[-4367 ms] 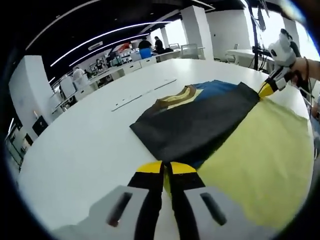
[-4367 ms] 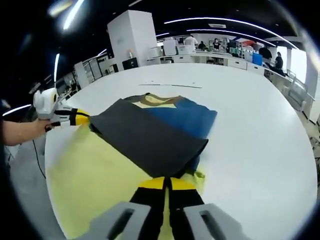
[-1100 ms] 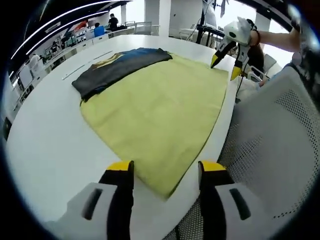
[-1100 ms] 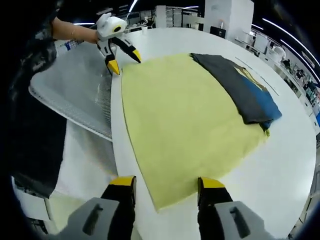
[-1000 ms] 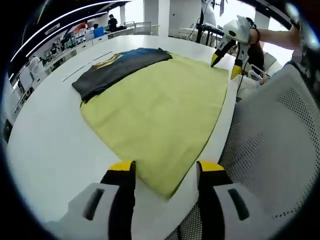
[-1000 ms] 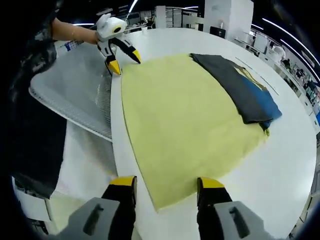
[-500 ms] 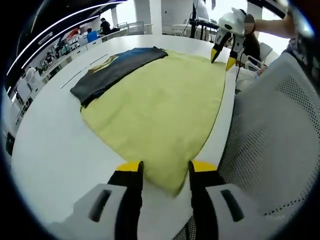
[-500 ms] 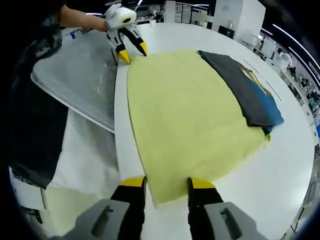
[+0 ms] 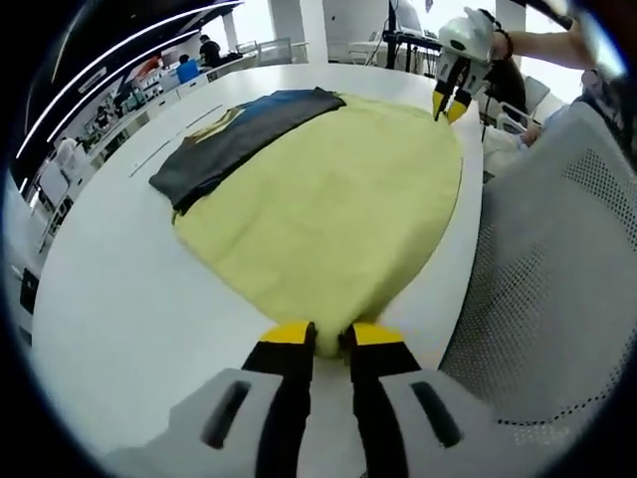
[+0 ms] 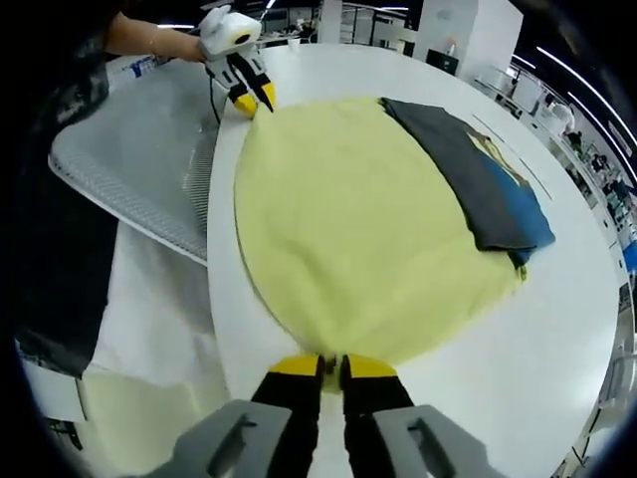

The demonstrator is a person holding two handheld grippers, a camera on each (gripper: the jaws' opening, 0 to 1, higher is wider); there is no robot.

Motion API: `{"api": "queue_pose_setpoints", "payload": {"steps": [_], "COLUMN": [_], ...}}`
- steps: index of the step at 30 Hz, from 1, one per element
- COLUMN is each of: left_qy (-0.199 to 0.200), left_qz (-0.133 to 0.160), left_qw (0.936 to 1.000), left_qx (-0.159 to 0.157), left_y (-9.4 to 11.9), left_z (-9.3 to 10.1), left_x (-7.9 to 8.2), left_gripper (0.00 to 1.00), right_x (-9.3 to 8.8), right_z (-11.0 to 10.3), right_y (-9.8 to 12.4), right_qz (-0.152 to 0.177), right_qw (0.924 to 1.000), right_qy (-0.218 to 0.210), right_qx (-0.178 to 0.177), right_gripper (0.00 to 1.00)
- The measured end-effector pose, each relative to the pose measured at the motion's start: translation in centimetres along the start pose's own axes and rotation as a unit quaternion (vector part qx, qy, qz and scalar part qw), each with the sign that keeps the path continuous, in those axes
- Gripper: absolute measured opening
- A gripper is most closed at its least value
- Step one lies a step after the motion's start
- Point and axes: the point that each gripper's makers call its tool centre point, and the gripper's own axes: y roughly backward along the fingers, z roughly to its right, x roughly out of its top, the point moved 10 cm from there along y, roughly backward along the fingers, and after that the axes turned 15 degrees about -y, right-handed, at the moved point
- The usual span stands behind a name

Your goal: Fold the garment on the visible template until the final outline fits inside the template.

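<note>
The garment lies on the white table [image 9: 119, 299]. Its wide yellow part [image 9: 328, 199] [image 10: 348, 219] spreads toward me, and its dark grey and blue part [image 9: 234, 139] [image 10: 493, 194] is folded at the far end. In the left gripper view my left gripper [image 9: 324, 339] is shut on the near corner of the yellow cloth. My right gripper [image 9: 450, 105] is shut on the cloth's other corner at the table edge. The right gripper view has my right gripper [image 10: 332, 366] pinching its corner, and the left gripper [image 10: 251, 98] holding the far one.
A grey mesh chair [image 9: 557, 289] [image 10: 129, 149] stands against the table edge beside the cloth. A thin line [image 9: 149, 159] marks the table beyond the folded part. Desks and people stand far behind. A person's arm [image 10: 149, 40] holds the left gripper.
Both grippers went from wide open to shut, each closing on a near corner of the yellow cloth. The cloth's near edge has bunched slightly at the pinched corners.
</note>
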Motion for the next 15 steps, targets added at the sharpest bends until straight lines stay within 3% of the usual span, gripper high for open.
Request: {"api": "queue_pose_setpoints", "payload": {"steps": [7,15], "left_qy": [-0.001,-0.002], "left_qz": [0.007,-0.006], "left_qw": [1.0000,1.0000], "left_qx": [0.005,-0.004], "left_y": [0.6,1.3], "left_z": [0.1,0.7], "left_x": [0.1,0.0], "left_gripper": [0.02,0.02], "right_x": [0.0,-0.6], "right_z": [-0.1,-1.0], "right_y": [0.7,1.5], "right_qz": [0.007,0.007], "right_qw": [0.9999,0.9995], "right_qy": [-0.008,-0.021], "right_qx": [0.003,0.021], "right_gripper": [0.00,0.00]}}
